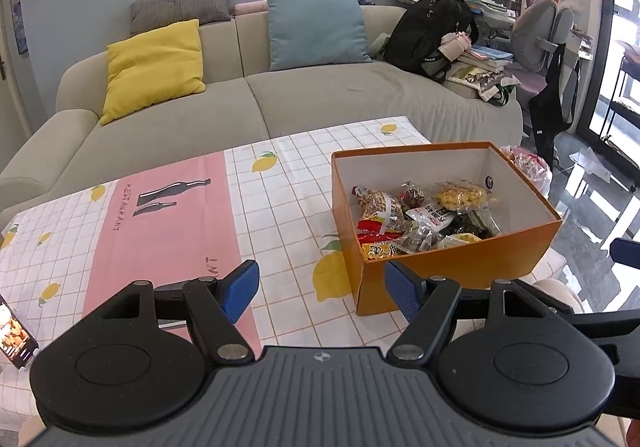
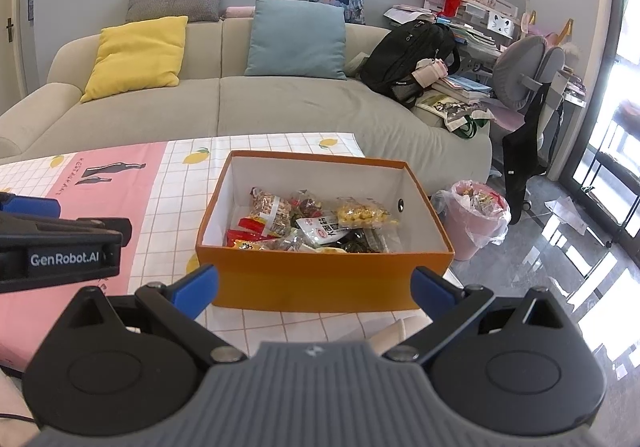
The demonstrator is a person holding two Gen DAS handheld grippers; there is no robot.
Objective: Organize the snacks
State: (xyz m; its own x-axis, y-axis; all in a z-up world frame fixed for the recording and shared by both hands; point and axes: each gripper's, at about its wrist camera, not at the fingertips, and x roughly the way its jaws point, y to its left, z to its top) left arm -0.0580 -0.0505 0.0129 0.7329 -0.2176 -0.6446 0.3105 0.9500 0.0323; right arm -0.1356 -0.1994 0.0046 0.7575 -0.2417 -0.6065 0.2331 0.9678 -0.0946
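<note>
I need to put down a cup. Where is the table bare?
Free: tablecloth left of the orange box, from the sofa edge to the left gripper. Crowded: inside the box, full of snacks; a phone sits at the far-left edge.

black hand-held gripper [image 1: 322, 287], blue pads [image 1: 240, 289] (ribbed)

Snack packets [image 2: 316, 225] in box [image 2: 320, 279]; box on table [image 2: 180, 183]; sofa [image 2: 280, 107] behind; bin [image 2: 476, 223] right of box.

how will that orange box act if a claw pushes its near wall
The orange box looks like thin cardboard, so it would probably slide on the tablecloth. Its snack packets sit low, so tipping seems unlikely. The lidless wall may flex.
</note>
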